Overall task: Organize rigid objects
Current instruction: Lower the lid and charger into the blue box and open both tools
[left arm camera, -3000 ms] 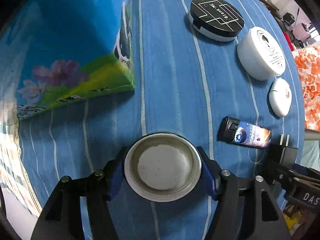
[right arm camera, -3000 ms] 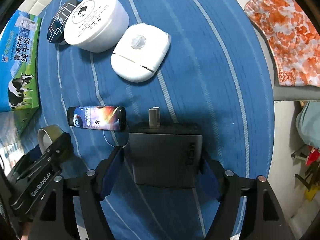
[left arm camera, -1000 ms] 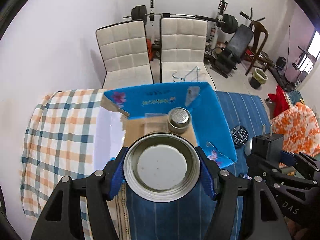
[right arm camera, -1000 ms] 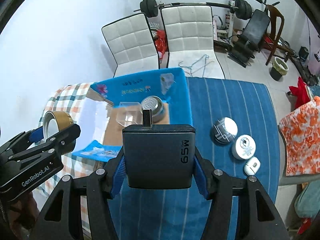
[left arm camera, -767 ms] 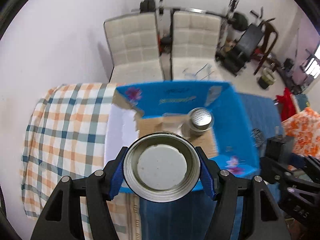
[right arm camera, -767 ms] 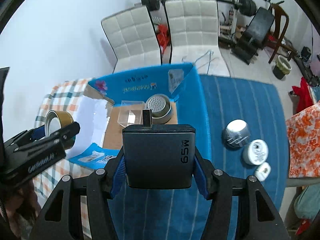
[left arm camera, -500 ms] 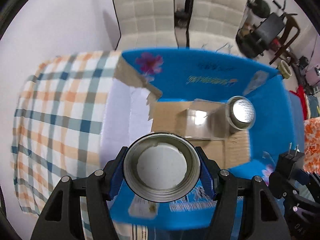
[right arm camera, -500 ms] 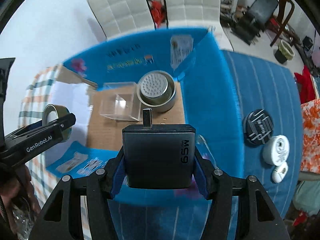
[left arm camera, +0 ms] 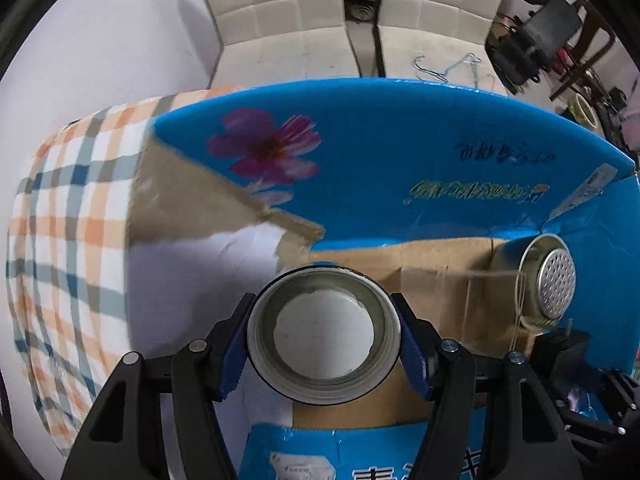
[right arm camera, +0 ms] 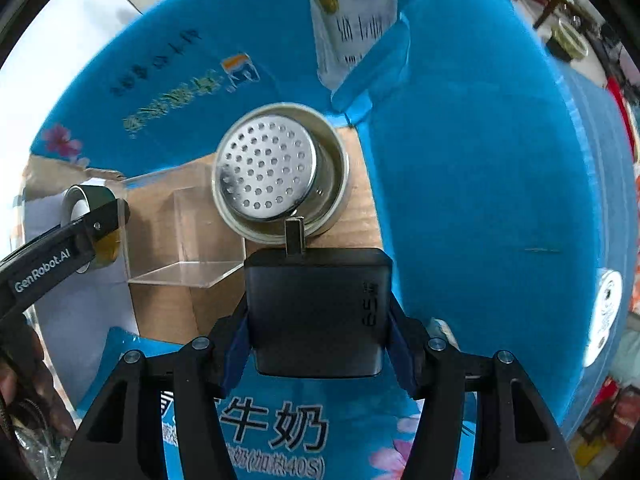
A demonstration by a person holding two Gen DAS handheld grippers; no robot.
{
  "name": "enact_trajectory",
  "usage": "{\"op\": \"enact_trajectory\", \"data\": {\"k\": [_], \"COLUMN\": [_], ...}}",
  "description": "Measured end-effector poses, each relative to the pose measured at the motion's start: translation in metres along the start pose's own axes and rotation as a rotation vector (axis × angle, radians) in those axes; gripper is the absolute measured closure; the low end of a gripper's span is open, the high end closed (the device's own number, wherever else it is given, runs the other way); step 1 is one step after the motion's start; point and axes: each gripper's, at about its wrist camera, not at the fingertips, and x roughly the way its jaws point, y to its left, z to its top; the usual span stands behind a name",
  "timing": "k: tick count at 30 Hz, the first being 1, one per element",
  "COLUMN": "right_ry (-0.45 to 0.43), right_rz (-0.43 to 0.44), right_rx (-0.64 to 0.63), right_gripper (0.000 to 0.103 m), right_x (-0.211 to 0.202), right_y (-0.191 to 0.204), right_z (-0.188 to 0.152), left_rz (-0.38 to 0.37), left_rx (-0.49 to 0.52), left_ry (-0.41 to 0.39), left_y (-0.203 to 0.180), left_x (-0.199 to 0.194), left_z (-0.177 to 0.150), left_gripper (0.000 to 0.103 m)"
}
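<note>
My left gripper (left arm camera: pixel 324 336) is shut on a round gold-sided cap (left arm camera: pixel 324 280) with a white inside, held over the left part of an open blue milk carton box (left arm camera: pixel 380 152). It also shows in the right wrist view as the left gripper (right arm camera: pixel 92 228) with the cap (right arm camera: pixel 80 200). My right gripper (right arm camera: pixel 318 334) is shut on a black charger (right arm camera: pixel 316 304), prongs forward, above the box's near wall. On the brown box floor (right arm camera: pixel 168 312) stand a perforated metal strainer cup (right arm camera: pixel 268 168) and a clear plastic case (right arm camera: pixel 180 232).
The box's blue flaps (right arm camera: pixel 480 160) rise at the back and right. A checked cloth (left arm camera: pixel 60 200) lies to its left, and two white chairs (left arm camera: pixel 280 12) stand behind it. A white round tin (right arm camera: pixel 606 312) sits outside on the right. A hand (right arm camera: pixel 16 372) is at lower left.
Both grippers have sunk toward the box and tipped to point down, so the box now fills both views. The cap and the charger stay gripped.
</note>
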Motion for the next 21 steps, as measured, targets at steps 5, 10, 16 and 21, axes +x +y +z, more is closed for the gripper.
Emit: {"op": "enact_trajectory", "data": {"k": [5, 10, 16, 21], "right_ry": [0.049, 0.083, 0.092, 0.021], "right_rz": [-0.01, -0.001, 0.025, 0.022], "right_rx": [0.016, 0.038, 0.033, -0.001], "right_gripper": [0.041, 0.041, 0.035, 0.023], "right_x": [0.017, 0.024, 0.02, 0.0], "right_y": [-0.002, -0.003, -0.004, 0.003], "right_z": [0.011, 0.024, 0.033, 0.034], "left_rz": [-0.051, -0.082, -0.111, -0.125], "left_rx": [-0.006, -0.021, -0.045, -0.041], "left_ry": [0.096, 0.141, 0.185, 0.168], "left_y": [-0.001, -0.001, 0.002, 0.002], "left_x": [0.019, 0.025, 0.024, 0.012], "left_z": [0.015, 0.02, 0.022, 0.019], "left_gripper": [0.04, 0.04, 0.038, 0.028]}}
